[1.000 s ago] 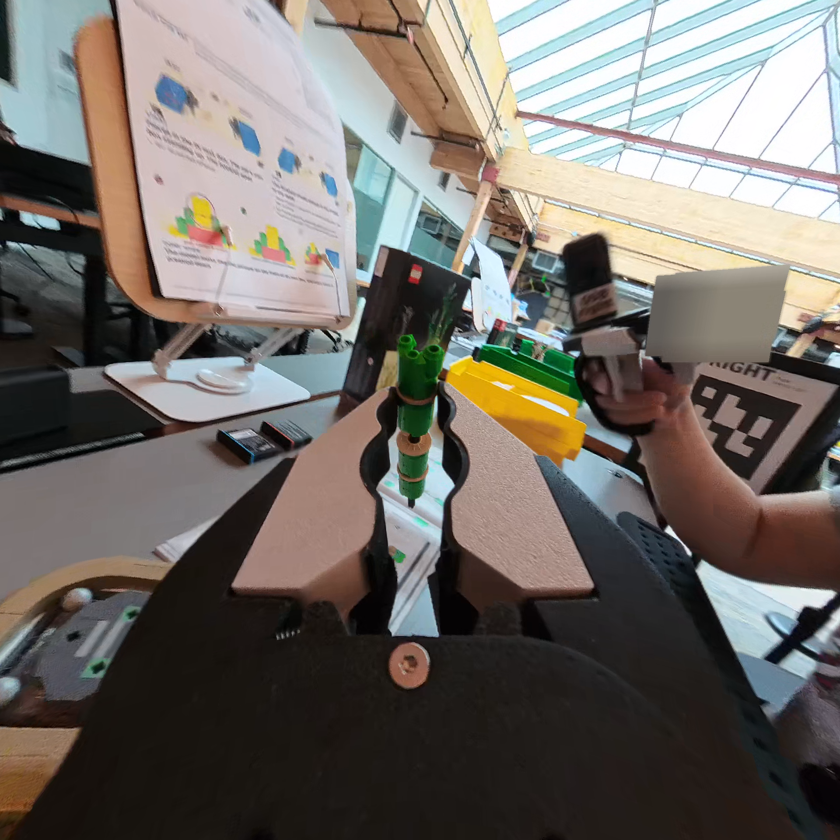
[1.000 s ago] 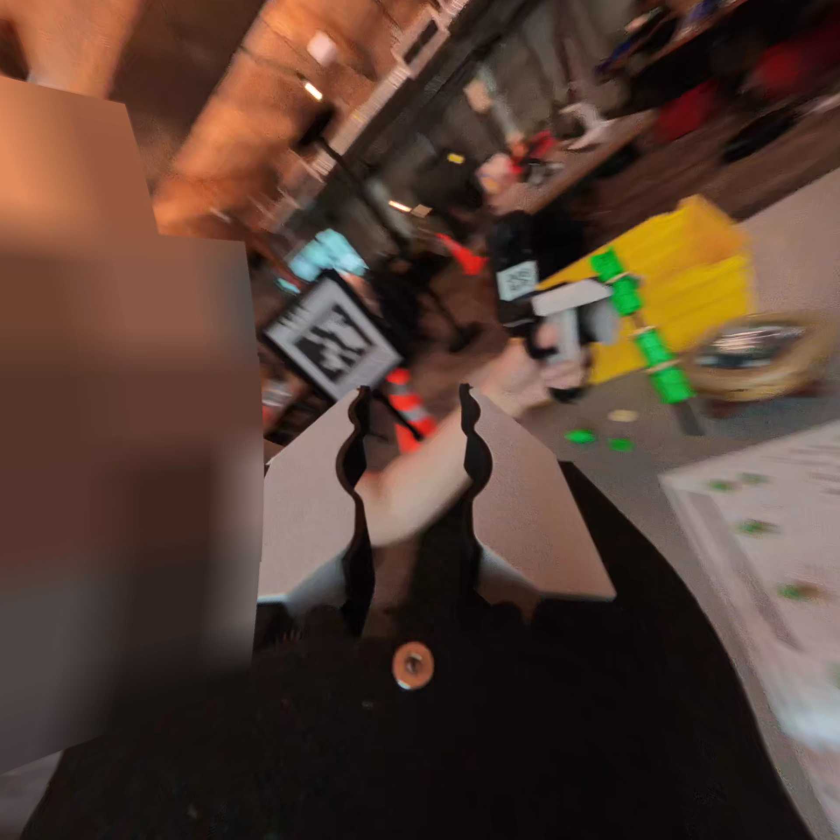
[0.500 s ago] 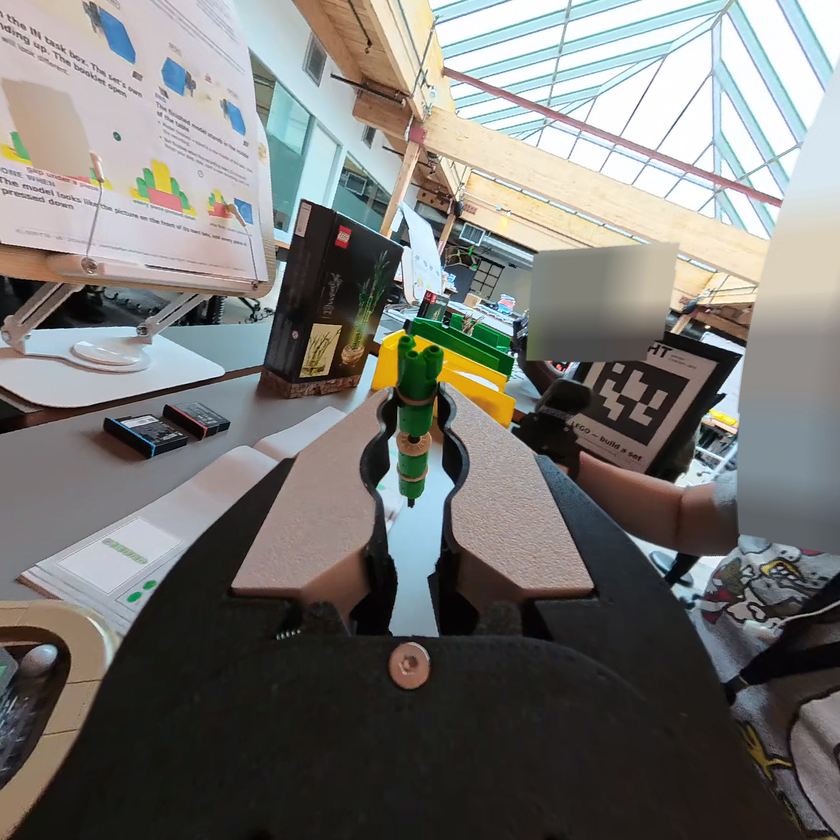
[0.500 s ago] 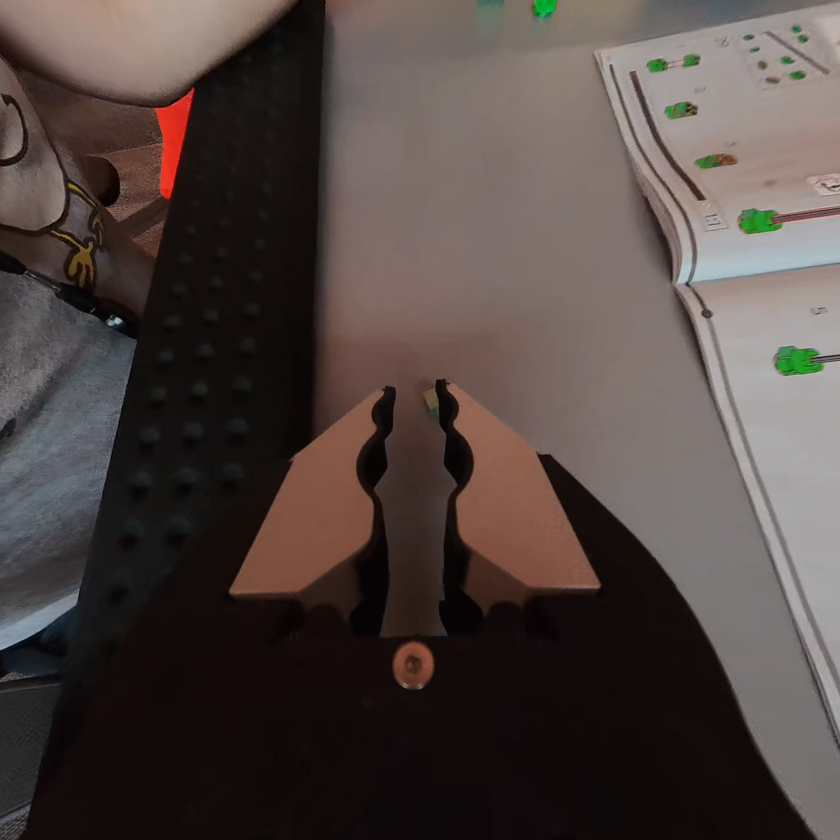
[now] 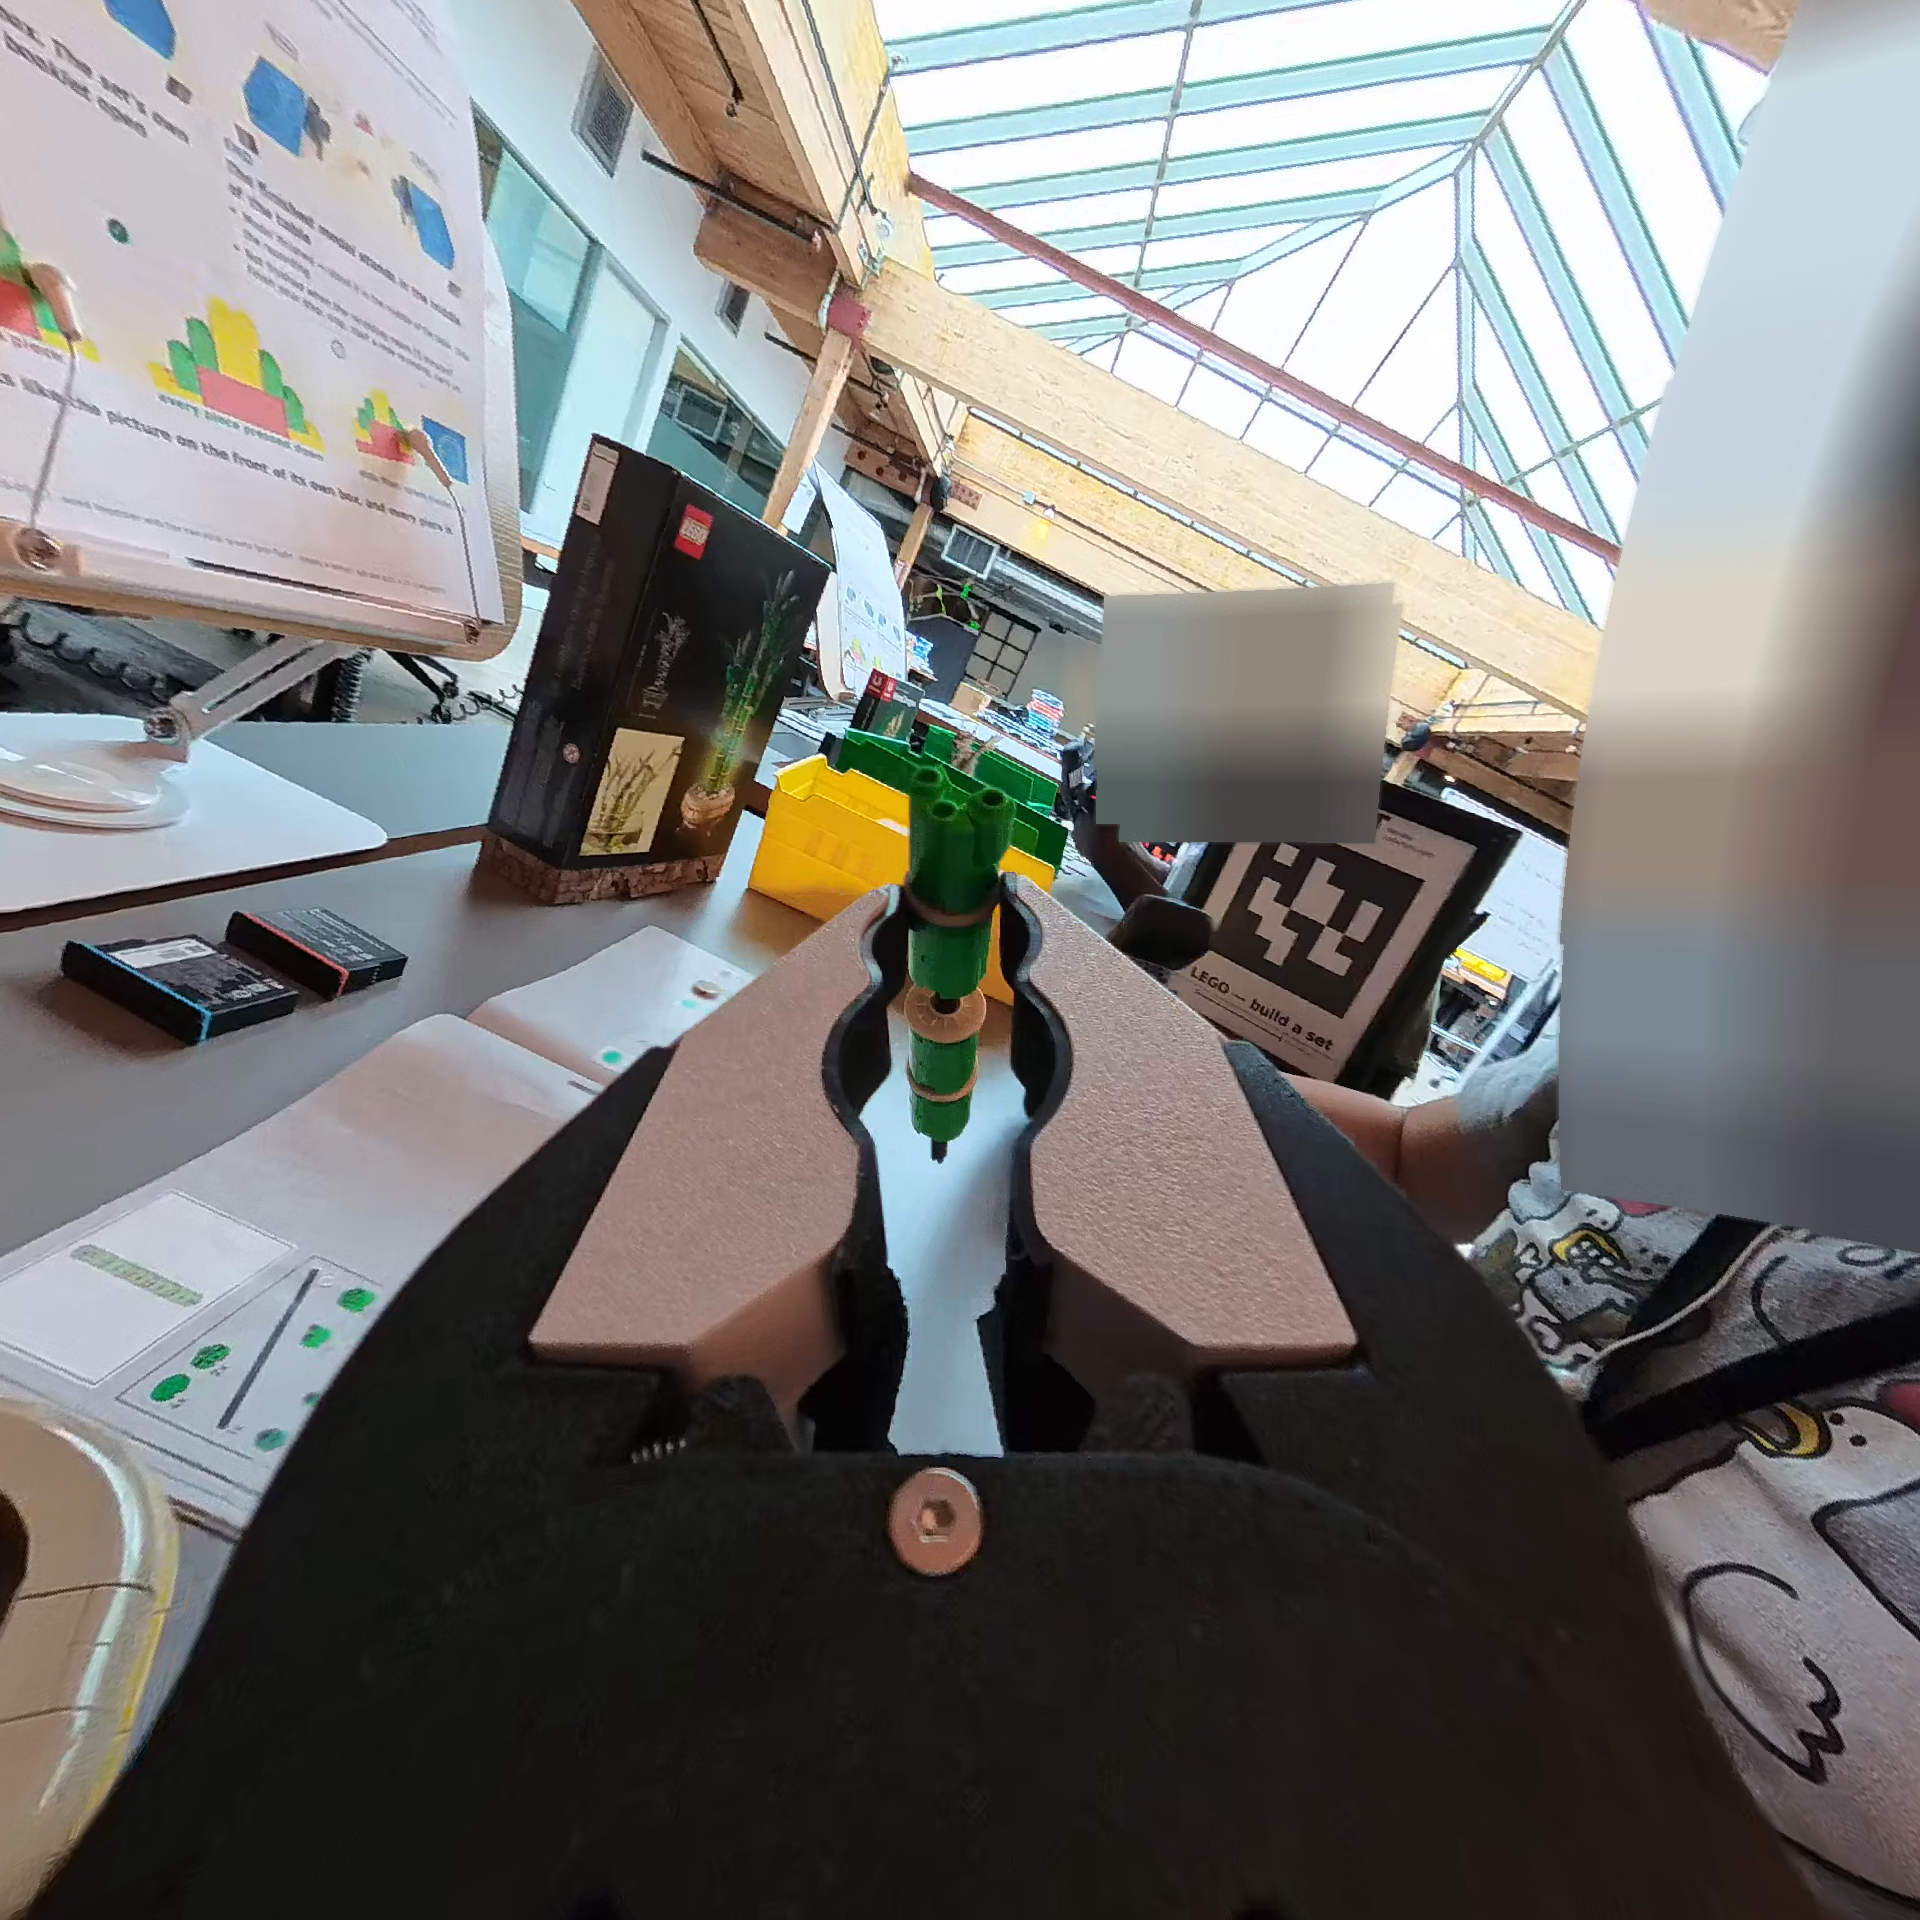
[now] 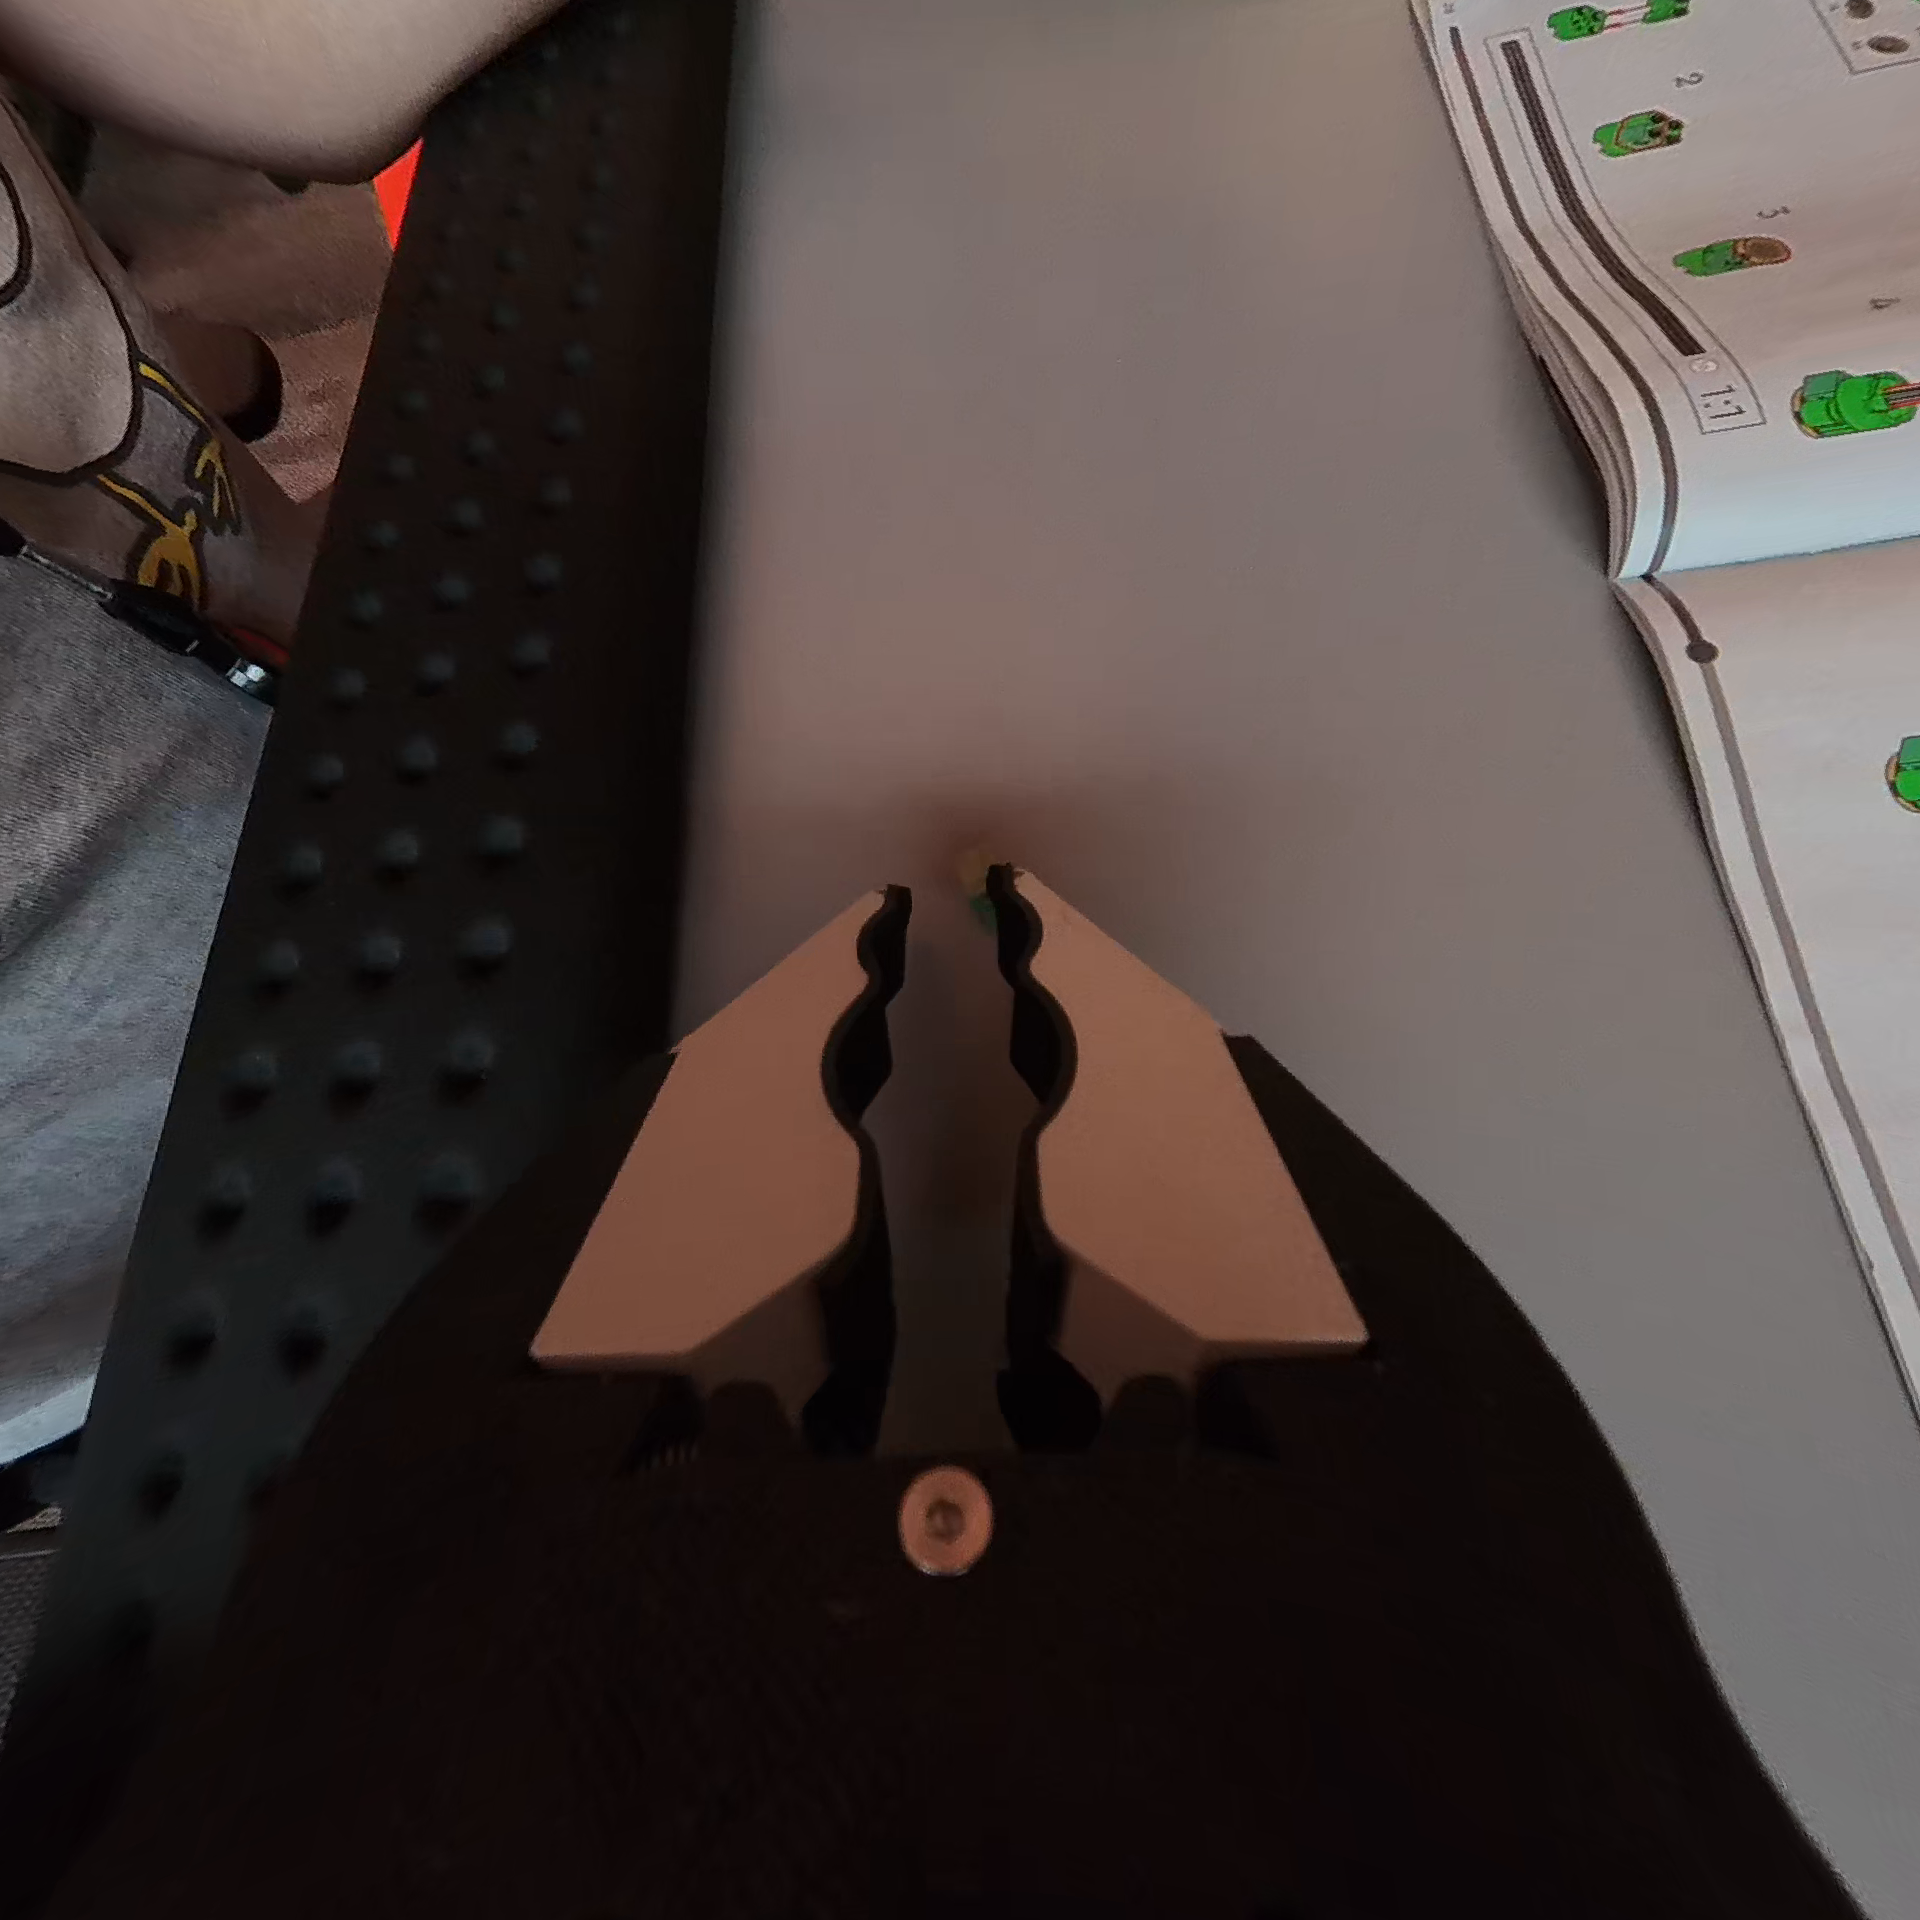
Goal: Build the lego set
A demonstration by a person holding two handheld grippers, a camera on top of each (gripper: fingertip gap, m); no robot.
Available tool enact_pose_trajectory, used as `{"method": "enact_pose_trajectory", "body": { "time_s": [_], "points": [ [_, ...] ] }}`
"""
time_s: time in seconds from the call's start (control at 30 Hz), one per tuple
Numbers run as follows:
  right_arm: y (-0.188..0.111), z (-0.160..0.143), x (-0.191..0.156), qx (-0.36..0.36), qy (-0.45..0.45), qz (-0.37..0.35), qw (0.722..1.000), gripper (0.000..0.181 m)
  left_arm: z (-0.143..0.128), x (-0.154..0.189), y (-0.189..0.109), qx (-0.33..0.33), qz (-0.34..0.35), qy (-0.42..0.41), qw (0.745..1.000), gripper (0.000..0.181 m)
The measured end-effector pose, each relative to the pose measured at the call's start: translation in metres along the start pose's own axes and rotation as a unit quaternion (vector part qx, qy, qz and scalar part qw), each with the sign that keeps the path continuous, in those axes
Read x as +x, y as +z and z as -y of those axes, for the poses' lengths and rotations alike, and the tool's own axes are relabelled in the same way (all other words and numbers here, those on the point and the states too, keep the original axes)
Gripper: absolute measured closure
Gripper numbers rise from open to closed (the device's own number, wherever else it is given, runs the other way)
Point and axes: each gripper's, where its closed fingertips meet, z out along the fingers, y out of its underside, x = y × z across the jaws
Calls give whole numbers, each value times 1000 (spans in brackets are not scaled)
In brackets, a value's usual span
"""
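Observation:
My left gripper (image 5: 951,902) is shut on a green bamboo stalk (image 5: 943,945), which has tan rings on a thin black axle. It holds the stalk upright above the table, three-pronged top outward. My right gripper (image 6: 945,885) points down at the grey table (image 6: 1195,623), jaws a narrow gap apart. A tiny tan and green piece (image 6: 974,878) lies on the table against the right fingertip (image 6: 1000,883), clear of the left one. The open instruction booklet shows in the right wrist view (image 6: 1766,436) and the left wrist view (image 5: 416,1122).
A black studded strip (image 6: 416,727) runs along the table's left edge, beside the person's shirt. The left wrist view shows the set's box (image 5: 655,675), yellow bin (image 5: 831,842), green bin (image 5: 1003,779), paper stand (image 5: 239,312), two small black boxes (image 5: 177,987), marker board (image 5: 1320,935) and tan-rimmed container (image 5: 83,1558). The left gripper's tips are roughly 30 cm from the right gripper's.
My right gripper swung from facing across the room down to the table and closed in on the tiny piece. My left gripper turned slightly, still holding the stalk.

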Motion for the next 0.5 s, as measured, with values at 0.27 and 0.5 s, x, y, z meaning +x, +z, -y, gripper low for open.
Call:
{"method": "enact_pose_trajectory", "body": {
  "time_s": [0.27, 0.5],
  "points": [
    [4, 1, -7, 9, -1, 21, 1000, 181, -18, 17, 13, -39, -74, -28, 996, 169],
    [0, 17, -11, 49, 21, 38, 998, 162, -42, 49, 25, -98, -167, -34, 980, 169]
  ]
}}
